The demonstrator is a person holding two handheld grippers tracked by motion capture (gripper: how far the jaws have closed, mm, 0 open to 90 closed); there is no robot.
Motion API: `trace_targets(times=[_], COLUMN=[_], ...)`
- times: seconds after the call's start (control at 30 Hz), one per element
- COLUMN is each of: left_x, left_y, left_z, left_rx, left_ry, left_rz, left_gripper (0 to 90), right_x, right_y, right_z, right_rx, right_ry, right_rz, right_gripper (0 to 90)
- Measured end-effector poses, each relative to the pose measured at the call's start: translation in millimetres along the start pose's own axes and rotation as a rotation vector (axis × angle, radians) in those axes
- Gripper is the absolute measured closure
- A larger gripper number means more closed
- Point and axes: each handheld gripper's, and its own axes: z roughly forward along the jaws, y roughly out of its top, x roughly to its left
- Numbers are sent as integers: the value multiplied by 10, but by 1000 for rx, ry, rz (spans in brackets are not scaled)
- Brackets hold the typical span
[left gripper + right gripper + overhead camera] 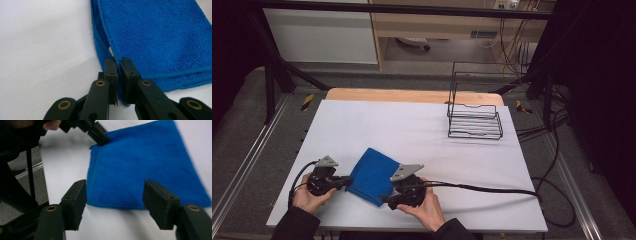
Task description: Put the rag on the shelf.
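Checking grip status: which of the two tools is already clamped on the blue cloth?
The left tool: its jaws pinch the blue cloth's edge. The right tool has jaws apart, short of the cloth.

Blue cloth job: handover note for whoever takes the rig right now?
Left gripper: shut on the near-left corner of the folded blue microfibre cloth.
Right gripper: open, jaws apart just short of the cloth's near edge, nothing held.
Cloth lies flat on the white table cover; black wire rack stands far right.
Done: one corner pinched.
Left: right gripper probably takes its edge.
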Motion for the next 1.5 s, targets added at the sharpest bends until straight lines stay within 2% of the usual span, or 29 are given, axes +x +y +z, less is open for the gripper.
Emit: trace_targets(times=[0.03,0.07,0.17,0.23,0.4,0.57,0.67,0.7,0.73,0.87,1.0,1.03,1.17,1.27,1.3,1.33,1.37,1.43,1.47,1.5], left_x=[0,-2,-6,-1,-2,3,5,10,15,25,4,-15,-125,-209,-231,-248,-261,-272,-269,-262], left_y=[-1,-1,0,2,3,11,15,15,14,10,10,9,13,26,33,39,45,52,54,56], left_z=[0,0,2,1,1,-6,-9,-12,-13,-28,-64,-75,-113,-131,-134,-137,-136,-136,-135,-136], left_rx=[-1,-1,-1,1,1,6,6,7,7,1,-12,-17,-31,-63,-74,-85,-95,-112,-120,-126], left_ry=[0,1,2,1,2,6,8,7,2,-9,-29,-35,-54,-54,-55,-54,-53,-47,-49,-48], left_rz=[-1,0,-7,-7,-21,-37,-45,-50,-57,-69,-69,-64,-26,8,17,25,32,44,42,41], left_gripper=[843,843,844,844,845,853,854,854,854,854,853,846,803,699,620,620,539,508,455,455], right_x=[0,59,115,177,219,261,268,268,267,239,178,139,80,0,-58,-58,-121,-156,-208,-208], right_y=[0,6,6,-6,-56,-102,-125,-125,-123,-101,-50,-29,11,17,-5,-5,-38,-59,-113,-113], right_z=[0,93,176,289,399,409,408,408,404,393,326,265,133,-14,-108,-108,-197,-240,-305,-305], right_rx=[0,11,29,64,86,67,61,61,65,78,95,102,115,148,169,169,186,191,184,184], right_ry=[0,21,27,20,16,-32,-49,-49,-56,-45,-15,-3,16,32,39,39,51,47,56,56], right_rz=[0,-3,-21,-40,-49,-76,-130,-130,-147,-152,-133,-131,-126,-129,-129,-129,-135,-144,-130,-130], right_gripper=[397,447,476,499,589,688,745,745,816,854,866,867,867,867,867,867,865,863,855,855])
